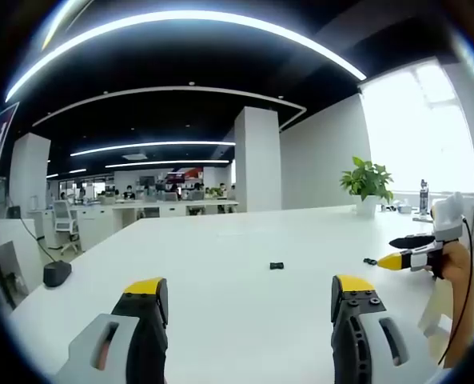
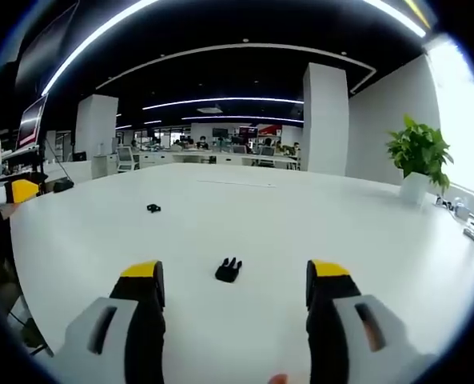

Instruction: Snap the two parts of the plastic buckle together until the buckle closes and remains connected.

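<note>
Two small black buckle parts lie apart on the white table point(image 1: 221, 320). The pronged part point(image 2: 229, 270) rests just ahead of my right gripper point(image 2: 235, 276), between its yellow-tipped jaws, which stand wide open and touch nothing. The same part point(image 1: 370, 261) shows small by the right gripper point(image 1: 396, 250) coming in from the right. The other part point(image 1: 276, 266) lies ahead of my open left gripper point(image 1: 248, 288), well beyond its tips. In the right gripper view it point(image 2: 153, 208) sits further off to the left, with the left gripper point(image 2: 17, 192) at the edge.
A potted plant point(image 1: 367, 180) point(image 2: 419, 152) stands at the table's far side near the window, with a bottle point(image 1: 423, 196) beside it. A dark rounded object with a cable point(image 1: 57, 274) sits at the table's left edge. A white pillar point(image 1: 256, 158) and office desks lie beyond.
</note>
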Demonstrator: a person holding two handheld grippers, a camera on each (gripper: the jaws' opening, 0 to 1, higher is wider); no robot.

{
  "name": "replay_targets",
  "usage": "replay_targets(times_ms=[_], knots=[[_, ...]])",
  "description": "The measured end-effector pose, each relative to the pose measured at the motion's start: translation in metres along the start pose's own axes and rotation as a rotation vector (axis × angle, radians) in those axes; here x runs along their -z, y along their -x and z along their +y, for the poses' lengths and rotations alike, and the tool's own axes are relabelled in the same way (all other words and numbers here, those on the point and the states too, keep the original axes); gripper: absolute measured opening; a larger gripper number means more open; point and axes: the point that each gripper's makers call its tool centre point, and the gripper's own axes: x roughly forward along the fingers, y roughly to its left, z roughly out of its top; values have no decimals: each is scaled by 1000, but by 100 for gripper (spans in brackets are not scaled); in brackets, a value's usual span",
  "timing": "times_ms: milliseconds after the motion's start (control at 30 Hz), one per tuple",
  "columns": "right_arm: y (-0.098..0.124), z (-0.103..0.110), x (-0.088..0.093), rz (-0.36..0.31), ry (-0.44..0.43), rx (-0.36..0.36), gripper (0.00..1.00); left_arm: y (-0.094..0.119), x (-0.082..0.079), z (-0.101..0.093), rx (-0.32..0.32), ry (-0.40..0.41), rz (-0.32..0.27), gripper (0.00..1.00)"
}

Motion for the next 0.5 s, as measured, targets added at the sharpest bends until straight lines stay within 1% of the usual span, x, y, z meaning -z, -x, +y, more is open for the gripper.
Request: replay_targets(times_ms=[133,333,500], knots=[[-1,-1,3,20,9,13,68,0,0,0,0,1,-1,85],[-2,4,3,24,11,-7,66,0,1,1,-1,4,0,85],[-4,9,2,28,41,-19,59,0,1,1,1,5,-2,85]])
